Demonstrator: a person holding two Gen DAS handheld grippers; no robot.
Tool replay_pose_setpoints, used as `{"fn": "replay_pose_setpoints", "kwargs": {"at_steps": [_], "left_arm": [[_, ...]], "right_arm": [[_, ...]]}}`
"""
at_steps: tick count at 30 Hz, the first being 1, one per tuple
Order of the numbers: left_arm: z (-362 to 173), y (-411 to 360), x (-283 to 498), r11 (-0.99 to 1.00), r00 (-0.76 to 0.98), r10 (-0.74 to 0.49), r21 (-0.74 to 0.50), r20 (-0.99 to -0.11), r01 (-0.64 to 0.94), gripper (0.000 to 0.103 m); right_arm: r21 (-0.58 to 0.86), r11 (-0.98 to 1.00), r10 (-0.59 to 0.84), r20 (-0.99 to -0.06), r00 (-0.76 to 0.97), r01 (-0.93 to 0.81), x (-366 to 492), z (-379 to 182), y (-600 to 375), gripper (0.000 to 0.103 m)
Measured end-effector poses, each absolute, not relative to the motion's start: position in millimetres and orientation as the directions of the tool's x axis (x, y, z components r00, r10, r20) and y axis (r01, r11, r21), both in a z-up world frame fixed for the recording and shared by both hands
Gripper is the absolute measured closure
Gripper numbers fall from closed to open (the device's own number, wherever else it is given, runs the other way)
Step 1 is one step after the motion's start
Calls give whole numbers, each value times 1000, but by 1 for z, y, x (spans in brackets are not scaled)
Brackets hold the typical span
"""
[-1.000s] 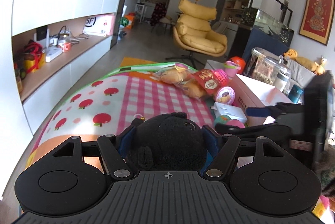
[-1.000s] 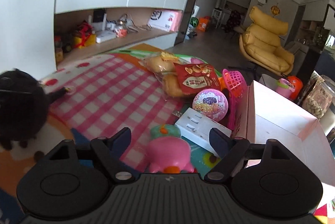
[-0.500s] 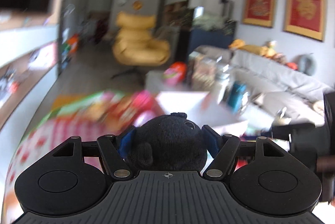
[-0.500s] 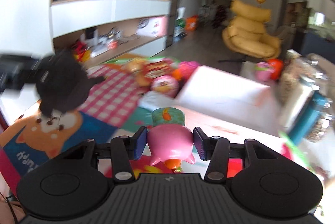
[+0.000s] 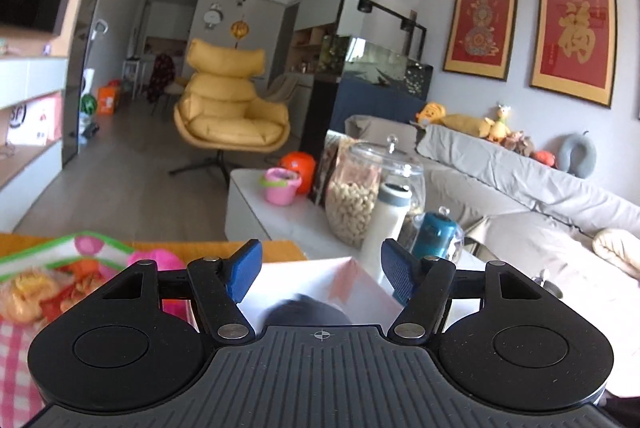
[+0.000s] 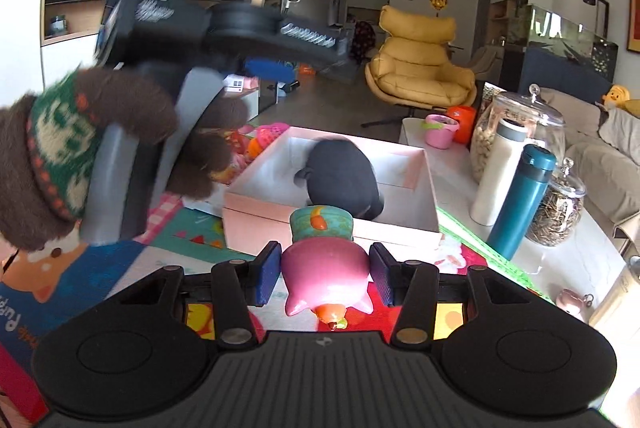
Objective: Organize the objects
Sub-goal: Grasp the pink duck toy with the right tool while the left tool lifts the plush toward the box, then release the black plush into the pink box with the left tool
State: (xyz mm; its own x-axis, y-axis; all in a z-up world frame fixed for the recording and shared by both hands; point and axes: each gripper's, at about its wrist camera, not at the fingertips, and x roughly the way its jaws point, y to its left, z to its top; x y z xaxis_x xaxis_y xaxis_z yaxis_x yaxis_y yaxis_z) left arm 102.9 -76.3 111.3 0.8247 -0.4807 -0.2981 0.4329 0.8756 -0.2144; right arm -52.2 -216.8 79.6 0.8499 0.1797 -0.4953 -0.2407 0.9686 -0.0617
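A black plush toy [image 6: 340, 179] lies inside the white box with pink walls [image 6: 256, 216]. My left gripper [image 5: 320, 268] hovers over that box [image 5: 316, 274], its jaws closing with nothing between the blue pads; the plush [image 5: 304, 310] shows just below them. In the right wrist view the left gripper [image 6: 268, 67] is a blur at upper left, held by a hand in a brown knitted glove [image 6: 80, 147]. My right gripper [image 6: 324, 272] is shut on a pink pig toy [image 6: 326, 268] with a teal hat, just in front of the box's near wall.
Right of the box stand a white bottle [image 6: 498, 171], a teal bottle [image 6: 522, 199], a jar of nuts [image 6: 484, 143] and a jar of seeds [image 6: 558, 207]. A pink cup [image 6: 440, 129] sits behind. Snack bags [image 5: 36, 292] lie left on the colourful mat [image 6: 100, 280].
My left gripper swung right over the box and let go of the black plush, which now lies inside. My right gripper closed on the pink pig and carried it up to the box.
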Motion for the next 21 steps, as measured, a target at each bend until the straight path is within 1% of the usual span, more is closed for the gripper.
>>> {"fn": "replay_pose_setpoints", "kwargs": {"at_steps": [3, 6, 9, 10, 11, 12, 13, 15, 16, 18, 21], "left_arm": [[102, -47, 89, 881, 837, -467, -233, -285, 412, 32], [90, -11, 66, 897, 858, -431, -240, -280, 372, 32], [76, 19, 40, 926, 869, -373, -194, -325, 324, 32], [69, 26, 36, 935, 868, -352, -164, -350, 313, 32], [65, 33, 33, 942, 865, -335, -133, -373, 308, 32], [61, 41, 30, 946, 859, -323, -106, -396, 307, 32], [56, 47, 29, 947, 852, -317, -87, -417, 310, 32], [49, 60, 28, 946, 835, -316, -76, -450, 316, 32], [46, 63, 32, 944, 829, -319, -83, -459, 318, 32], [41, 70, 39, 942, 819, -330, -115, -470, 314, 32], [38, 64, 60, 937, 811, -350, -152, -468, 316, 32]], "right_arm": [[-32, 975, 175, -494, 852, -219, -41, 80, -225, 55], [-8, 979, 177, -464, 868, -204, -22, 88, -229, 55], [11, 981, 180, -431, 884, -194, 9, 101, -227, 55], [9, 981, 179, -419, 890, -194, 18, 103, -225, 48], [0, 982, 171, -415, 894, -188, 29, 104, -223, 39], [-12, 986, 146, -415, 898, -166, 39, 105, -219, 17], [-16, 989, 126, -407, 904, -145, 44, 104, -217, 11], [-10, 987, 142, -411, 900, -160, 43, 100, -212, 11], [6, 984, 163, -417, 894, -177, 40, 96, -210, 7], [31, 979, 193, -433, 880, -200, 31, 85, -205, 2], [63, 976, 216, -463, 860, -210, 15, 63, -201, 2]]}}
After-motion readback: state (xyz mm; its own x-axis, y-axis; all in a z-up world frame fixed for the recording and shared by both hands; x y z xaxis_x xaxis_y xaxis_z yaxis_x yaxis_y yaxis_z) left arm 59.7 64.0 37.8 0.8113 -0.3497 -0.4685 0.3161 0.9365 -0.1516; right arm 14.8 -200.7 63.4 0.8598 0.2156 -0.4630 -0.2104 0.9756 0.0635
